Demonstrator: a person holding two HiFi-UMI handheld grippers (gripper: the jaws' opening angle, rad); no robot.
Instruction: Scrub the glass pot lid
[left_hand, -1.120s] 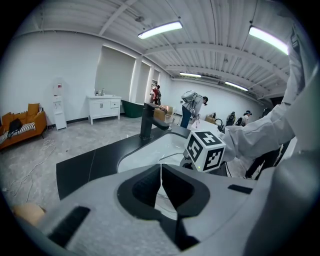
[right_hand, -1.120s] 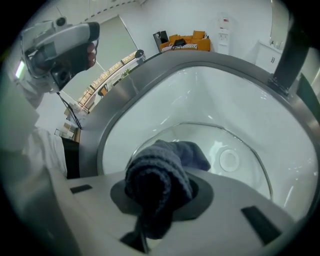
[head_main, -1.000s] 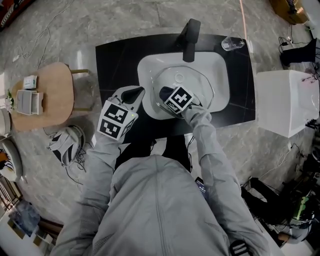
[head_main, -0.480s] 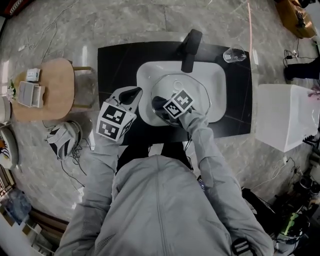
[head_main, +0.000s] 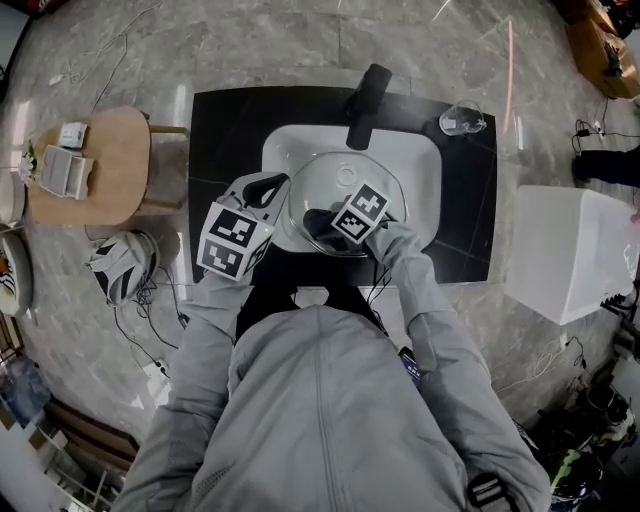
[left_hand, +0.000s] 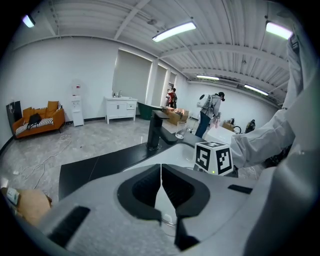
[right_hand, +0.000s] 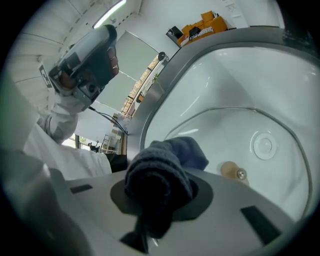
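1. Glass pot lid (head_main: 348, 180): sits in white basin (head_main: 425, 165) of sink, sunk in black worktop (head_main: 225, 130). Seems propped at a tilt, w/ left rim up by basin edge. Knob screw shows thru glass in right gripper view
2. Left gripper (head_main: 263, 188): fingers clenched on lid's left rim, thin glass edge pinched btwn them. Steadies the lid
3. Right gripper (head_main: 335, 222): fingers grasping dark blue cloth (right_hand: 160, 172), wad pressed on lid's near-left part
4. Step in hand (judged): scrub under way, mid-stroke. Progress unclear, as no suds or dirt are readable on the glass
5. Next move calls for: cloth kept flat & pressed, then swept over centre and far rim. L grip must hold firm, since wet glass prob slippery. Maybe re-grip to turn lid
6. Vs 1 s ago: cloth was higher on lid, nearer centre; now drawn toward person's edge. Left gripper approx same spot at rim. Faucet (head_main: 362, 100) & tumbler (head_main: 462, 120) unchanged
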